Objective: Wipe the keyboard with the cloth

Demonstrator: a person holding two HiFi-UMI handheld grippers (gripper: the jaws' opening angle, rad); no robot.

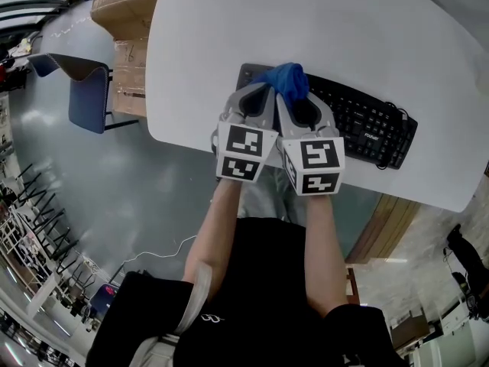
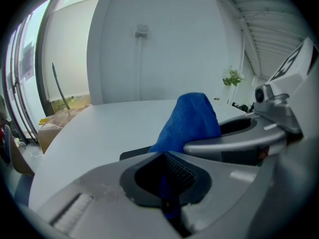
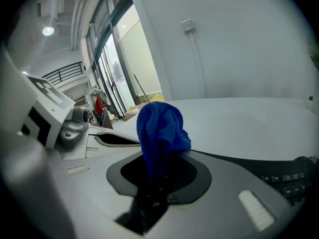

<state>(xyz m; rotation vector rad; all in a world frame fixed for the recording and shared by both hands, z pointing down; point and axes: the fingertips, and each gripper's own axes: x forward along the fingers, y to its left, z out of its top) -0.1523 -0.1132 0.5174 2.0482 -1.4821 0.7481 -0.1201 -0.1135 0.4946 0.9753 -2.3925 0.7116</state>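
Note:
A black keyboard (image 1: 367, 128) lies aslant on the white table (image 1: 199, 44), its left end under the grippers. A bunched blue cloth (image 1: 286, 79) stands up over that end. My left gripper (image 1: 263, 92) and right gripper (image 1: 296, 98) sit side by side, both shut on the cloth. In the left gripper view the cloth (image 2: 192, 118) rises past the left gripper (image 2: 164, 171), with blue pinched in the slit. In the right gripper view the cloth (image 3: 159, 128) drops between the jaws of the right gripper (image 3: 154, 176); keyboard keys (image 3: 294, 176) show at the right.
Cardboard boxes (image 1: 126, 10) and a blue chair (image 1: 84, 90) stand beyond the table's left edge. The keyboard's cable (image 1: 388, 107) curls at its right end. The table's near edge runs just under the grippers. A potted plant (image 2: 232, 77) stands far off.

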